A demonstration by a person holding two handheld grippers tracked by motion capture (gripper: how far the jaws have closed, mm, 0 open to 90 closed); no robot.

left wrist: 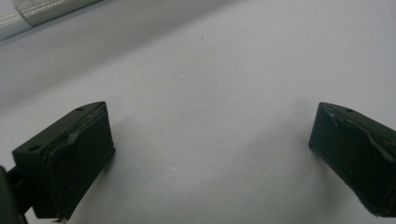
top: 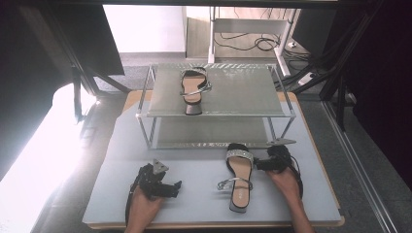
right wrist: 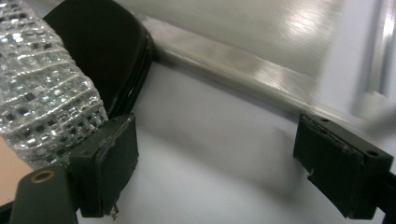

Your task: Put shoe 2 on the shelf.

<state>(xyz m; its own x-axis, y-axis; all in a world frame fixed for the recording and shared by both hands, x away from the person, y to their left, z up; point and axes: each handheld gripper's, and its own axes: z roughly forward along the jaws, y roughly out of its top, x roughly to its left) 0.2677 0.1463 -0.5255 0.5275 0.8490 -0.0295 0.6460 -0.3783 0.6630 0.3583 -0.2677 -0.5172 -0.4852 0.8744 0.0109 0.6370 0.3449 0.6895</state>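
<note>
The right gripper (top: pixel 258 164), jaws released, sits just beside the black sandal with glittering silver straps (top: pixel 239 175) on the grey tabletop (top: pixel 199 194); the left gripper (top: pixel 175 189) also has released jaws.

near sandal (top: pixel 239 177): black sole edge, tan insole, silver rhinestone toe band in small glittering squares, thin silver strap. shelf sandal (top: pixel 193 90): same black, tan, silver. rack (top: pixel 272 114): silver frame, grey shelves. mat (top: pixel 194 194): pale grey, plain. table (top: pixel 335 221) edge: light wood. grippers, left (top: pixel 176 188) and right (top: pixel 258 164): black, grey plate on top. floor (top: pixel 369 194): dark grey.
</note>
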